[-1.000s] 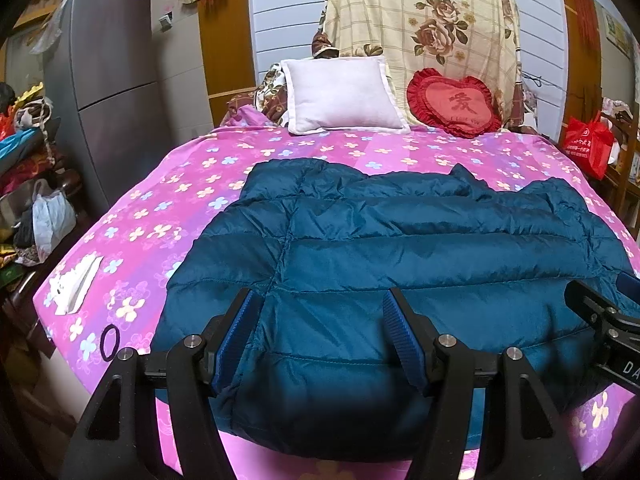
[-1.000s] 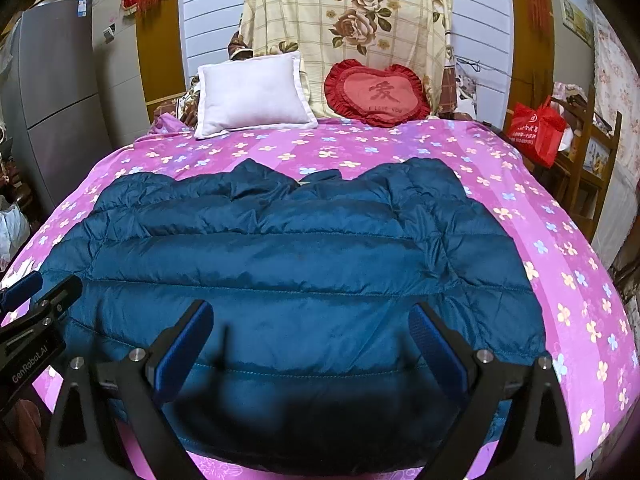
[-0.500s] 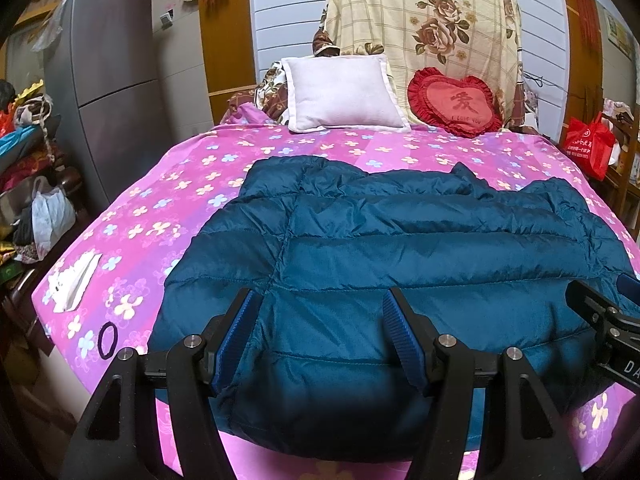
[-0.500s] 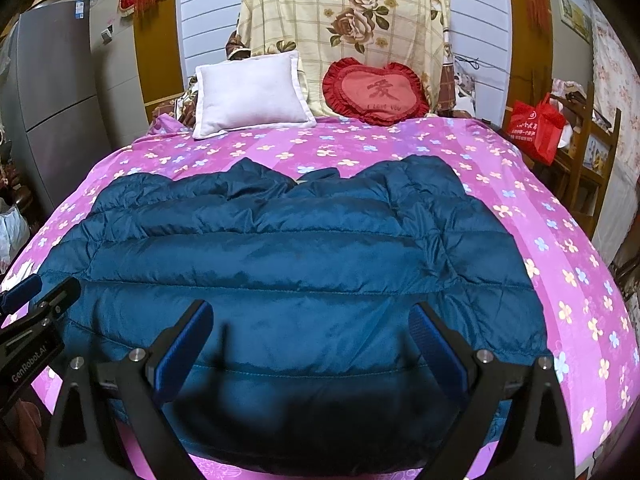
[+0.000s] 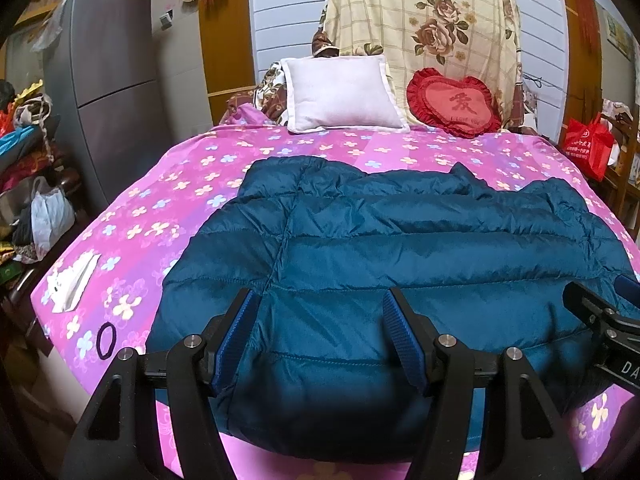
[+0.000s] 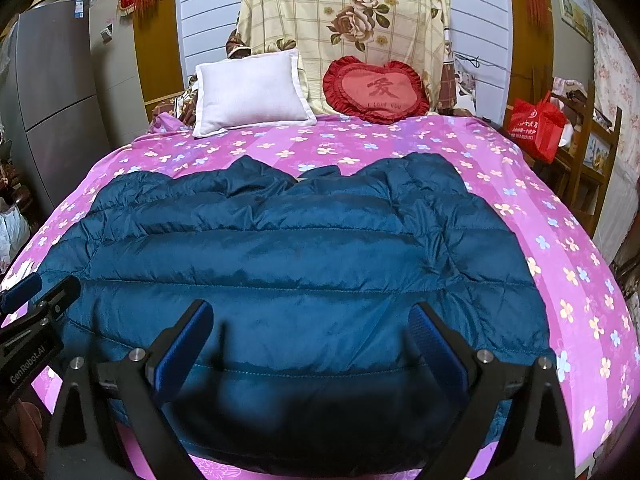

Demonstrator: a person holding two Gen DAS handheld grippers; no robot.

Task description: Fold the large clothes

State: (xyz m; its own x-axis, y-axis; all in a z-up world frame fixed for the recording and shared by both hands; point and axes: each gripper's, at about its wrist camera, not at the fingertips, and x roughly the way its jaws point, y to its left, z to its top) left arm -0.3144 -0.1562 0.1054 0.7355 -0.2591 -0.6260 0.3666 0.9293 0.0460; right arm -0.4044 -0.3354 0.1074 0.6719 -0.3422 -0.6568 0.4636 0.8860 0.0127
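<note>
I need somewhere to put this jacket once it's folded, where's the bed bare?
Bare bedspread lies between the blue puffer jacket and the white pillow, and along the jacket's right. The left edge holds a hair tie and tissues.

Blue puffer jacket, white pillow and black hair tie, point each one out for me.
blue puffer jacket (image 5: 400,248), left wrist view, middle of a quilted panel
white pillow (image 6: 252,90), right wrist view, centre of its face
black hair tie (image 5: 106,341), left wrist view, on the loop

Jacket (image 5: 400,248) near hem behind fingers
</note>
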